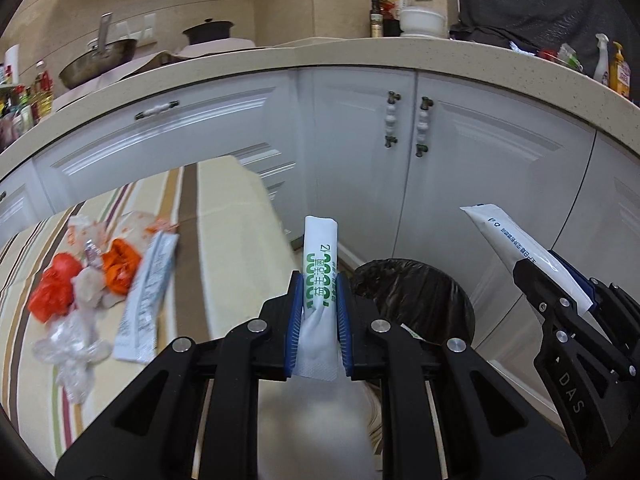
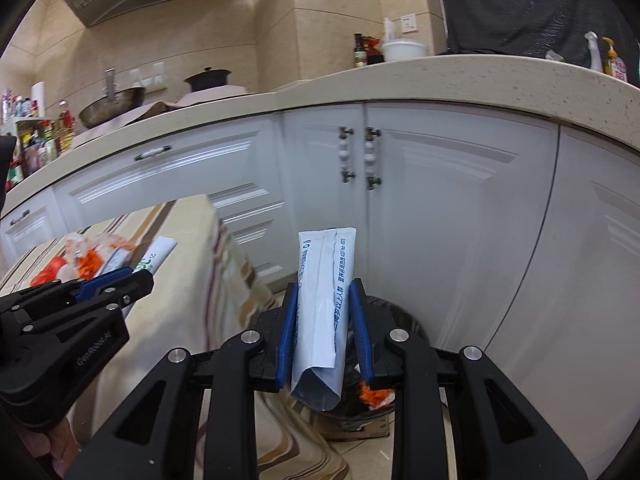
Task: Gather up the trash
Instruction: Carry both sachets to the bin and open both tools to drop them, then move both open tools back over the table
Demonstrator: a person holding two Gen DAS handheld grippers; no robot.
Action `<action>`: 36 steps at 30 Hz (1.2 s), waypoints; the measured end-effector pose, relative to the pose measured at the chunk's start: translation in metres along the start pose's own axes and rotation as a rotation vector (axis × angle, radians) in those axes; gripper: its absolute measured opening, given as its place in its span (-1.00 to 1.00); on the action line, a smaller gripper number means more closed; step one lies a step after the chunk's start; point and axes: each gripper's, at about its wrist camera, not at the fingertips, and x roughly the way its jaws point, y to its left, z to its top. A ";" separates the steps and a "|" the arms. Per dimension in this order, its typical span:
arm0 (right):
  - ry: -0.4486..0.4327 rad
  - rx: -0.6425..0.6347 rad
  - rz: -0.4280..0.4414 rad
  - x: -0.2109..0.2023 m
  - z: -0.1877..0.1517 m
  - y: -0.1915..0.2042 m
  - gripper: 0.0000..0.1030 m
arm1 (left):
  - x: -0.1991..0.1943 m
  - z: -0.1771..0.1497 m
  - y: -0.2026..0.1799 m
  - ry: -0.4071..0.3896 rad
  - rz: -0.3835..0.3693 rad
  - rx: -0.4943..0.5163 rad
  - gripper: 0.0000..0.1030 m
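1. White plastic, crinkled and printed in green, makes up the sachet (image 1: 320, 276) that the left gripper (image 1: 319, 320) pinches upright between its blue ribbed pads (image 1: 293, 320).
2. Pale blue film with dark print forms the flat pouch (image 2: 322, 312) clamped in the right gripper (image 2: 325, 332), whose pads press in on both its long edges.
3. Both pieces hang near the bin (image 1: 416, 300), a round one lined with a glossy black bag, on the floor right of the table (image 1: 224, 220); the pouch looks to be over its mouth.
4. Orange scraps (image 2: 372, 394) already lie in the bin, so some collecting appears done.
5. Left to clear, on the striped tablecloth: a red-orange crumpled wrapper (image 1: 54, 292), clear cellophane (image 1: 72, 352) and another long flat sachet (image 1: 146, 300).
6. My reading is roughly midway, with two drops pending.
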 end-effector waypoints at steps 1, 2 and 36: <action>0.001 0.003 -0.006 0.002 0.001 -0.003 -0.48 | 0.005 0.002 -0.004 0.006 -0.005 0.003 -0.68; 0.002 0.007 -0.012 0.004 0.001 -0.006 -0.48 | 0.011 0.004 -0.007 0.013 -0.011 0.004 -0.68; 0.058 0.087 -0.115 0.107 0.006 -0.069 -0.06 | 0.136 0.039 -0.062 0.140 -0.034 -0.017 0.02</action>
